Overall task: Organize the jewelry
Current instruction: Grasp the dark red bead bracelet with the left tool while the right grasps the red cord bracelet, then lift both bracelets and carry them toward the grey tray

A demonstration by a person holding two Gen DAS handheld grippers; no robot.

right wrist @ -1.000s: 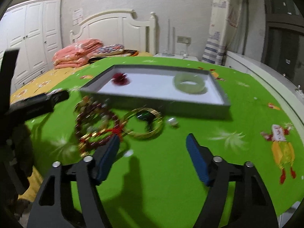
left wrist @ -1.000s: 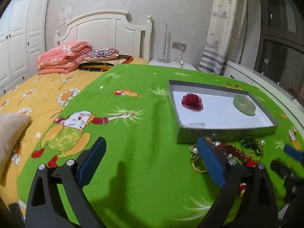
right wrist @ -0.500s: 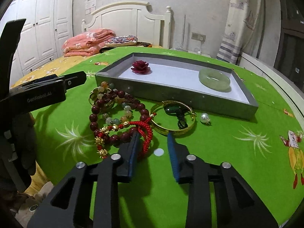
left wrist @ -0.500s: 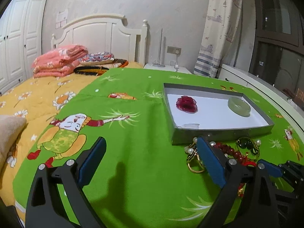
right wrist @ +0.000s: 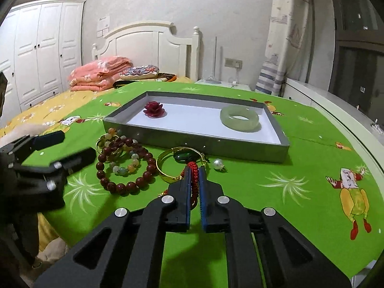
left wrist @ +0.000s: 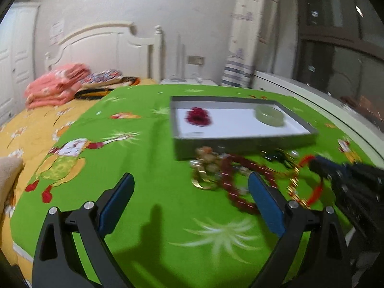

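Two claws, right claw (right wrist: 195,171) now clamped on red cord bracelet (right wrist: 194,175), left claw (left wrist: 189,187) still apart.

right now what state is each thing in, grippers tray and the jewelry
right gripper: shut on the red cord bracelet
left gripper: open, holding nothing
grey tray: on the green cover, holding two pieces
jade bangle: lying flat in the tray
red flower piece: in the tray
dark red bead bracelet: on the cover, outside the tray
gold bangle: outside the tray
pearl: loose beside the tray
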